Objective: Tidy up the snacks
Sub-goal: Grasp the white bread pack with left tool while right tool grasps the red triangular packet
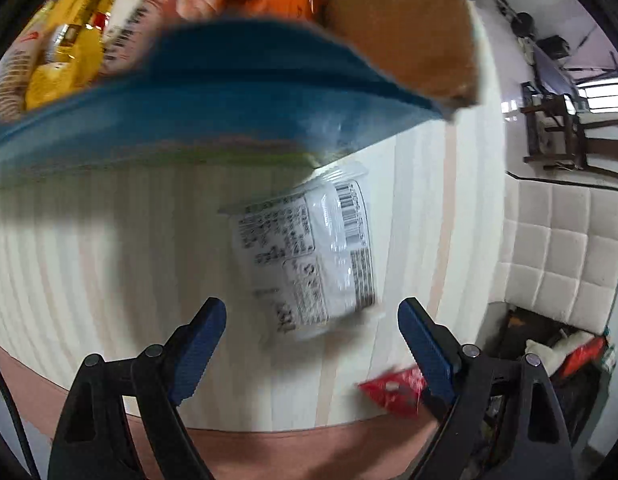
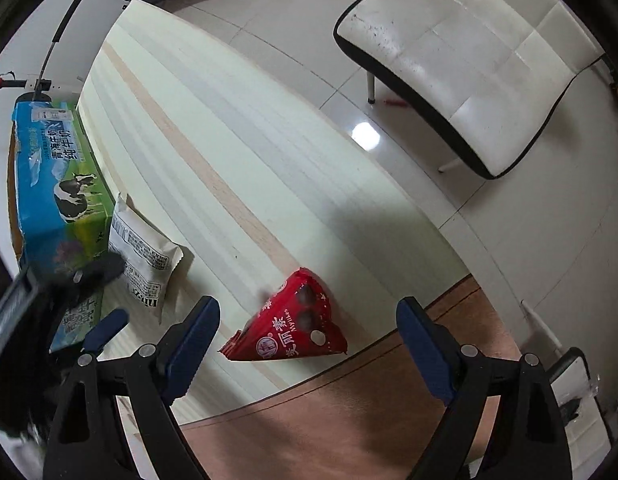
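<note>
A white snack packet [image 1: 309,256] with black print lies on the striped table, just ahead of my open left gripper [image 1: 311,332], against a blue milk carton box [image 1: 213,92] holding several snack bags [image 1: 69,40]. In the right wrist view the same white packet [image 2: 143,256] lies beside the blue box [image 2: 57,184]. A red triangular snack bag [image 2: 293,328] lies near the table's front edge, between the fingers of my open right gripper [image 2: 309,336]. It also shows in the left wrist view [image 1: 393,392]. The left gripper [image 2: 105,300] shows blurred at the left.
The table [image 2: 237,168] has a cream striped top with a brown front edge. A white padded chair [image 2: 469,60] stands on the tiled floor to the right. A box flap [image 1: 405,28] hangs over the carton's right side. Clutter lies on the floor [image 1: 557,352].
</note>
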### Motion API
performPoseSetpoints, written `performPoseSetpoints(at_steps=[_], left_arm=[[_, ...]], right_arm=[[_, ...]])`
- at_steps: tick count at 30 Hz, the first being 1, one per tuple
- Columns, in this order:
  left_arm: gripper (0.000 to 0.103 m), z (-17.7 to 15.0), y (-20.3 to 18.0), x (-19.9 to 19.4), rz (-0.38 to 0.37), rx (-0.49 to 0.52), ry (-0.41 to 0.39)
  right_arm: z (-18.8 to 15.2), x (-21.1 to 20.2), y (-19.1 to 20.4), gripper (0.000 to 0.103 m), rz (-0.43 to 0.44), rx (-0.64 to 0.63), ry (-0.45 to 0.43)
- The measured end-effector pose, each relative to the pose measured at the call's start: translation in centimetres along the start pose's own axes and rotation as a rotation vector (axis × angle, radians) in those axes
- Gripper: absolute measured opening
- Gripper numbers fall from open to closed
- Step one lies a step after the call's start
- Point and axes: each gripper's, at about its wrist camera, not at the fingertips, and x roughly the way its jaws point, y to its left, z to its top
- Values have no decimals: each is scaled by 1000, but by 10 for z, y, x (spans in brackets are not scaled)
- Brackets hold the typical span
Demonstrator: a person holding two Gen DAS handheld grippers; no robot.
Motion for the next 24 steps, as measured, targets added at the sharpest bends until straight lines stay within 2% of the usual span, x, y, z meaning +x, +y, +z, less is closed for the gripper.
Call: performPoseSetpoints(at_steps=[3,8,9,11,12,16,18,19,24], left_arm=[[88,5,-8,10,13,-12,12],[88,11,-18,11,76,21,-26],[85,12,-20,10,91,35,-38],[69,8,-23,8,125,70,-58],[68,6,-23,8,128,83,-59],[65,-7,-16,6,151,105,-58],[65,-20,-8,6,161,117,-51],[65,-27,-4,6,168,126,-48],[65,-62,23,7,179,127,-14]], right_arm=[[4,3,-3,92,11,8,11],[5,9,3,90,15,-7,26],[5,12,4,86,17,-10,39],[5,18,9,83,15,-14,59],[4,20,10,82,11,-18,68],[-3,25,20,74,-42,-71,64],[-6,25,25,62,-62,-100,50],[-8,25,27,59,-74,-114,47],[-23,26,35,53,-101,-189,27]])
